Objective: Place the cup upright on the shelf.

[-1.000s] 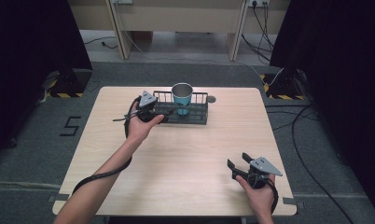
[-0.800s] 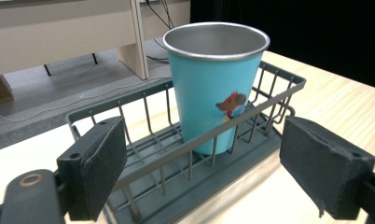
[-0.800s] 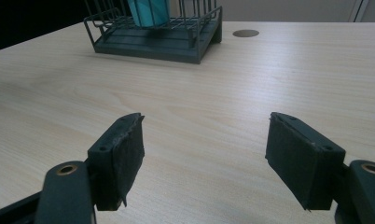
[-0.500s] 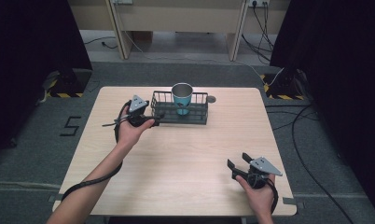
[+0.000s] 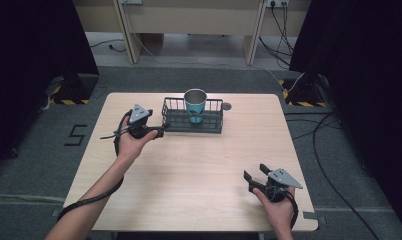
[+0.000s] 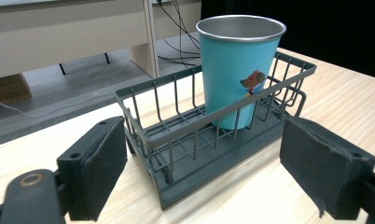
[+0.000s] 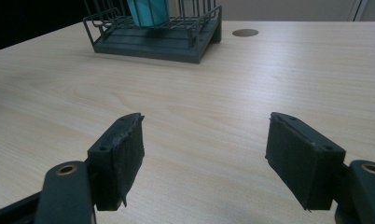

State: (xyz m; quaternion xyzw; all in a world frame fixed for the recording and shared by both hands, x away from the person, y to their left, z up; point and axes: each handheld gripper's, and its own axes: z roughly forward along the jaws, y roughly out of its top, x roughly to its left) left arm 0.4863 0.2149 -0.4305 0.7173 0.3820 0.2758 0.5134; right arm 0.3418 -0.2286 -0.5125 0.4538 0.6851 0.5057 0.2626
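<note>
A teal cup (image 5: pixel 195 105) with a bare metal rim stands upright in a dark grey wire basket (image 5: pixel 174 118) at the back middle of the wooden table. My left gripper (image 5: pixel 159 131) is just left of the basket's short end, open and holding nothing. In the left gripper view the basket (image 6: pixel 185 140) and the cup (image 6: pixel 237 70) sit ahead, between the spread pads of my left gripper (image 6: pixel 199 163). My right gripper (image 5: pixel 254 172) rests near the table's front right, open and empty. In the right gripper view, my right gripper (image 7: pixel 204 144) faces the distant basket (image 7: pixel 153 44).
A round cable hole (image 5: pixel 226 106) lies in the tabletop just right of the basket. Bare wood (image 5: pixel 199 170) stretches between the two grippers. Beyond the far edge are desk legs (image 5: pixel 129 35) and floor cables (image 5: pixel 309 125).
My left gripper has drawn back to the left, away from the basket's end. The right gripper, the cup and the basket have stayed put.
</note>
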